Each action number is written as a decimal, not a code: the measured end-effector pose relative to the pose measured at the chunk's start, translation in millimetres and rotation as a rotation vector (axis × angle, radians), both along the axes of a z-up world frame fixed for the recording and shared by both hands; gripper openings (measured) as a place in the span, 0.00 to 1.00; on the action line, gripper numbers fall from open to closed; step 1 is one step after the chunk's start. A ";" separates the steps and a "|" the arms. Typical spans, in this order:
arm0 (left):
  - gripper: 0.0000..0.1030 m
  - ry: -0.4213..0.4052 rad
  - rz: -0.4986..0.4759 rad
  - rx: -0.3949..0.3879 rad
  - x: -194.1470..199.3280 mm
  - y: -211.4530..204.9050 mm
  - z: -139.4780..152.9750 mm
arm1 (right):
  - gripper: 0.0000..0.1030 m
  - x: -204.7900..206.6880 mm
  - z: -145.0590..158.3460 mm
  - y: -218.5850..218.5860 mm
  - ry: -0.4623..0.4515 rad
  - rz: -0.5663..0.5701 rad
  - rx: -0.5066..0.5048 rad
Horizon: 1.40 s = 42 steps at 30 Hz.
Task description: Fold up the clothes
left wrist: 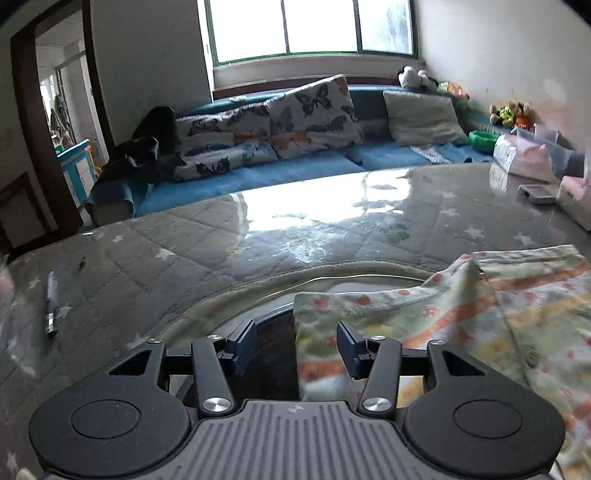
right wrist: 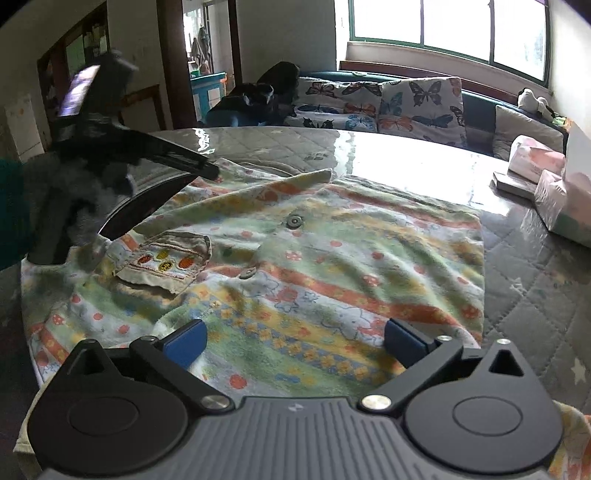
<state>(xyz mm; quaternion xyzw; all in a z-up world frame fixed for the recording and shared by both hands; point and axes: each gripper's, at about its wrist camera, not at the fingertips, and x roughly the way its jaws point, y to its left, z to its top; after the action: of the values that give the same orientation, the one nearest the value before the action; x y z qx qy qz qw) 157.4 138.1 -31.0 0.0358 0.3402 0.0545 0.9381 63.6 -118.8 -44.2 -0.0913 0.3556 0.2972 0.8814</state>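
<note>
Around the work area, a grey quilted table cover (left wrist: 155, 236) with small white stars is seen under a glossy clear sheet, and strong window light is reflected on it. A dark pen (left wrist: 51, 306) lies on the left part of the table. At the far right, pink tissue packs (right wrist: 535, 166) and a small flat box (left wrist: 537, 194) are placed, well apart from the garment. Behind the table a blue sofa (left wrist: 258, 173) with butterfly cushions (left wrist: 314, 110) is visible, under a wide window (left wrist: 310, 26).

The garment (right wrist: 332, 266) is spread flat on the near part of the table. It is a small soft shirt with green, yellow and orange bands and small red dots. A beige pocket (right wrist: 162, 262) with coloured embroidery is sewn on its left side, and two grey buttons (right wrist: 294, 221) are seen along the middle. The cloth is slightly wrinkled, and its collar edge is turned up at the far side.

The left gripper (left wrist: 297, 345) is held at the left edge of the garment; its blue pads are partly apart and nothing is gripped between them. The right gripper (right wrist: 293, 341) is held just over the near hem, with its fingers spread wide and empty.
</note>
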 end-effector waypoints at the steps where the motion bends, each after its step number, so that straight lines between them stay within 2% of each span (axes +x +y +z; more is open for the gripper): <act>1: 0.44 0.003 -0.002 0.000 4.1 0.4 -2.1 | 1.00 -0.5 -0.3 0.0 -0.003 0.001 -0.001; 2: 0.41 0.006 -0.004 0.000 8.1 0.8 -4.2 | 1.00 -0.9 -0.6 0.1 -0.006 0.002 -0.001; 3: 0.33 0.008 -0.004 -0.002 10.7 1.3 -5.9 | 1.00 -1.4 -0.9 0.1 -0.009 0.003 -0.002; 4: 0.21 0.004 -0.007 -0.004 11.3 1.6 -7.2 | 1.00 -1.8 -1.2 0.2 -0.012 0.004 -0.002; 6: 0.08 -0.011 -0.007 0.002 11.5 1.6 -7.7 | 1.00 -2.7 -1.8 0.3 -0.018 0.006 -0.004; 14: 0.07 -0.020 0.024 0.020 15.1 -0.7 -6.9 | 1.00 -6.6 -4.4 0.6 -0.044 0.009 -0.005; 17: 0.11 -0.013 0.036 -0.024 10.7 4.1 -0.5 | 1.00 -5.9 -2.8 0.0 -0.034 0.009 -0.005; 19: 0.28 -0.026 0.035 -0.029 -2.3 4.6 6.7 | 1.00 -6.5 -1.8 -1.3 -0.025 0.007 0.001; 20: 0.31 -0.034 0.028 -0.028 -10.0 4.1 10.2 | 1.00 -7.1 -1.0 -2.1 -0.019 0.006 0.001; 22: 0.46 -0.047 0.000 -0.019 -28.8 0.0 15.6 | 1.00 -9.4 1.3 -3.7 -0.010 0.009 -0.003; 27: 0.58 -0.027 -0.089 -0.017 -89.6 -19.7 16.7 | 1.00 -21.6 4.8 -9.7 -0.006 0.010 -0.005; 29: 0.67 -0.020 -0.121 -0.013 -113.8 -29.2 13.7 | 1.00 -26.1 5.5 -12.4 -0.007 0.009 -0.008; 31: 0.80 -0.020 -0.142 -0.014 -132.9 -37.6 11.1 | 1.00 -31.1 5.4 -13.2 -0.009 0.009 -0.020; 37: 0.97 -0.035 -0.146 0.011 -172.9 -55.4 3.6 | 1.00 -42.2 2.6 -13.9 -0.016 0.012 -0.049; 39: 1.00 -0.043 -0.129 -0.006 -179.9 -55.5 3.8 | 1.00 -44.3 2.4 -16.0 -0.022 0.004 -0.051; 42: 1.00 -0.048 -0.098 -0.038 -188.4 -50.4 3.9 | 1.00 -44.9 9.2 -12.9 -0.041 0.007 -0.056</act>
<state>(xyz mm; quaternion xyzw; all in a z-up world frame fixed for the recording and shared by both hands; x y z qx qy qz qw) -31.0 87.7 -27.0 0.0332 0.3164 0.0026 0.9481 18.7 -131.7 -35.0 -0.1234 0.3451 0.2883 0.8846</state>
